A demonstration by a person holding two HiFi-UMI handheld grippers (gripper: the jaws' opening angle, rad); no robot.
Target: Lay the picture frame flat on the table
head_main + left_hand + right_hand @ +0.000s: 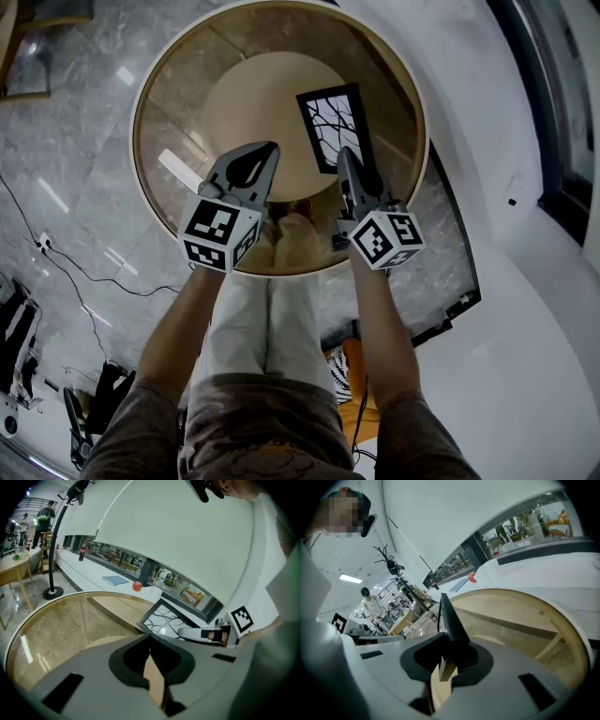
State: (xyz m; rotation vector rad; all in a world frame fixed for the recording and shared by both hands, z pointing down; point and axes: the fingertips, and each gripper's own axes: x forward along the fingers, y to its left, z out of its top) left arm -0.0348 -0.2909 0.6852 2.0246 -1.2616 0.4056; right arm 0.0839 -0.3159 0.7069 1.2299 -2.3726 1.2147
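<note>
Table (150,122) is a round glass-topped one with a wooden rim, and it takes up most of the head view. Picture frame (336,128), black with a bare-branch print, is over the right half of the table, towards the far side. Honestly can't tell if it's fully flat on the glass. Right gripper (345,155) is clamped on the frame's near edge, which shows edge-on between its jaws. Left gripper (270,150) hangs just left of it, jaws pinched together on nothing.
</note>
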